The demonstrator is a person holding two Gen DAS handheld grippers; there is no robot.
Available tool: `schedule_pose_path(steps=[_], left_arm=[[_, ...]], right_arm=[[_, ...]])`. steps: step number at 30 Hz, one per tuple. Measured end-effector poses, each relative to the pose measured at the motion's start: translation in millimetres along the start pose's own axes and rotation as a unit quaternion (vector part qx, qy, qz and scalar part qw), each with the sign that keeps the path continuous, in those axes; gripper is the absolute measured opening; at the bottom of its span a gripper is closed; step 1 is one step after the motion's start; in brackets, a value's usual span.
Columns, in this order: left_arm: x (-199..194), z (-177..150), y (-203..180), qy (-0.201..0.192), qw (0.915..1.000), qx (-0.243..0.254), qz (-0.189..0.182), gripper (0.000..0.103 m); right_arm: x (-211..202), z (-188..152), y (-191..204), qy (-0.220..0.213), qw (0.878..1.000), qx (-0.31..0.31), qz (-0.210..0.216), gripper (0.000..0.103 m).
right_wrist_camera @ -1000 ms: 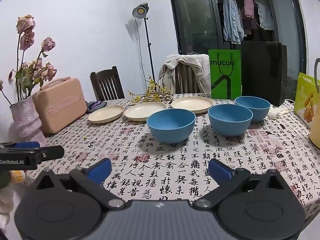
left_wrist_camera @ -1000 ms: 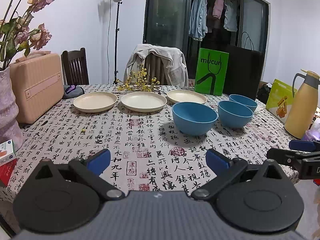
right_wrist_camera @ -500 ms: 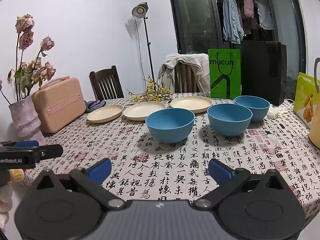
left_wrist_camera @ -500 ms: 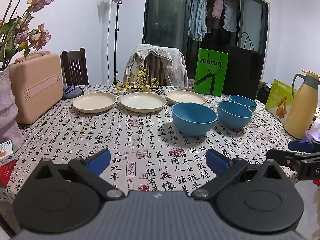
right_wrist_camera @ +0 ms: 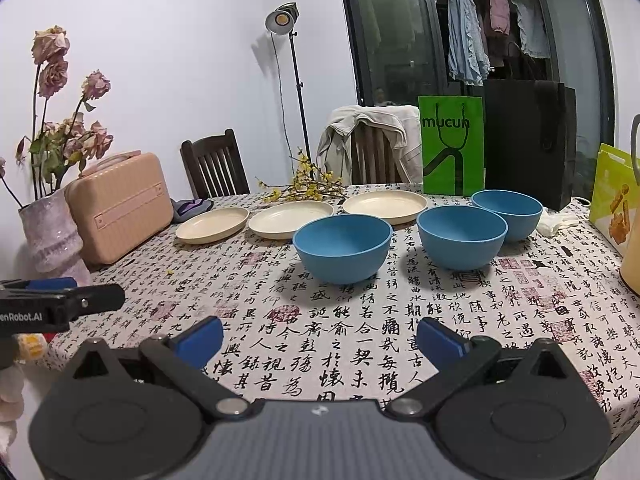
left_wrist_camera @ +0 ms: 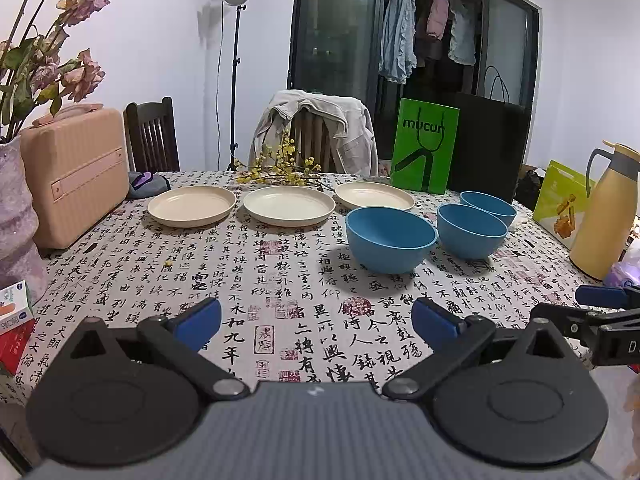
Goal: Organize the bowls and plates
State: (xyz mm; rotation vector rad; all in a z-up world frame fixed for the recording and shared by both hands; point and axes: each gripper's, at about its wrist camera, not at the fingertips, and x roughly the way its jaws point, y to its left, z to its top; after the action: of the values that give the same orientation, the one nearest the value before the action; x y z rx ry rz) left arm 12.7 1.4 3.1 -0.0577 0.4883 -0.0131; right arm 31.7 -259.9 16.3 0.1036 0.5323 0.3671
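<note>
Where jaws gape, bowls (left_wrist_camera: pixel 390 238) well ahead.

The bowls (right_wrist_camera: pixel 342 248) and cream plates (left_wrist_camera: pixel 289 205) look like smooth matt plastic on a printed cloth (left_wrist_camera: pixel 256 264), the case (left_wrist_camera: pixel 74 176) at nine o'clock is ribbed satin plastic, the green bag (right_wrist_camera: pixel 451 145) glossy paper, and the chair (right_wrist_camera: pixel 214 164) dark wood.

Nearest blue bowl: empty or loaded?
Empty. The right wrist view looks into the nearest blue bowl and shows only bare blue inner wall; it stands upright on the tablecloth.
</note>
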Motion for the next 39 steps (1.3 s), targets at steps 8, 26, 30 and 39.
schedule_pose_path(steps=[8,26,30,39], left_arm=[[-1.2,0.2,2.8,-0.003,1.0,-0.004,0.0,0.103],[-2.9,0.6,6.2,-0.005,1.0,-0.006,0.003,0.103],[-2.8,0.7,6.4,-0.005,1.0,-0.006,0.003,0.103],[-3.8,2.7,8.1,-0.007,0.9999,-0.009,0.006,0.103]], right_arm=[[0.9,0.1,0.2,0.001,1.0,-0.001,0.0,0.103],[1.4,0.6,0.3,0.002,1.0,0.0,0.0,0.103],[1.5,1.0,0.4,0.002,1.0,0.001,0.0,0.103],[1.7,1.3,0.5,0.001,1.0,0.0,0.0,0.103]])
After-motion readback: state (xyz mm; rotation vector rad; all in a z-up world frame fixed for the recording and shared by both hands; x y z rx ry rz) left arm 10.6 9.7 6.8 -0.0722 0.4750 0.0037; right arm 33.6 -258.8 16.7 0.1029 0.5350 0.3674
